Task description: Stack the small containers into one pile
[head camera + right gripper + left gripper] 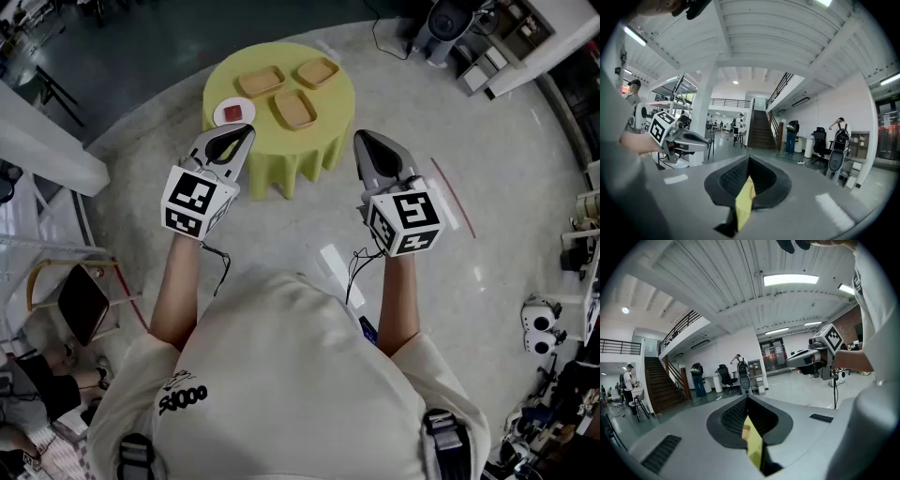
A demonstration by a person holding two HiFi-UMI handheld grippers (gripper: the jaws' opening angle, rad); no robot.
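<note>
1. Three tan, shallow rectangular containers point(294, 109) are lying apart, unstacked, on a round table draped in yellow-green cloth point(323, 141).
2. Left gripper point(247, 131) and right gripper point(362, 140) are hovering near the table's closer edge, short of the containers.
3. Both pairs of jaws are pressing together, gripping nothing.

My head camera looks steeply down from above my chest, taking in my left gripper point(246, 133), right gripper point(362, 141) and the yellow-draped table point(281, 159) just beyond. Each gripper camera rides close behind its own jaws, facing forward, almost level. Each catches the other gripper toward one side; both share the staircase point(663, 390), and seemingly the same black chair point(724, 376).
</note>
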